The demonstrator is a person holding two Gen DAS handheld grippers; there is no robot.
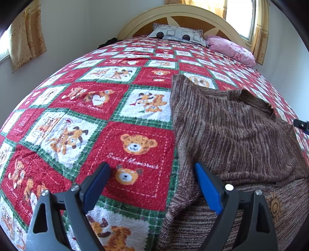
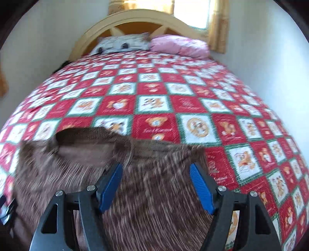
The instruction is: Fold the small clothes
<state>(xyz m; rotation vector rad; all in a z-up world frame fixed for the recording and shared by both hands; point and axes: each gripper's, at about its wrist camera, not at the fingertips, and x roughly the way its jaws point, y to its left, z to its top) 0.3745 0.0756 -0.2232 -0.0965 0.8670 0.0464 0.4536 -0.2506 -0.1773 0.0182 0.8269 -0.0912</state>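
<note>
Both grippers, left (image 1: 152,170) and right (image 2: 156,171), are being held open, empty, over brown knit garment (image 1: 231,135) on bedspread (image 1: 96,115)

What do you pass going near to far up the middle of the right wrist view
Right hand-held gripper → brown knit garment → teddy-bear quilt → grey patterned pillow → arched headboard → curtained window.

Brown ribbed knit top (image 1: 231,135) on fluffy terry bedspread (image 1: 135,108)

"Sweet Memories" — stitched on the quilt (image 1: 135,160)
</note>
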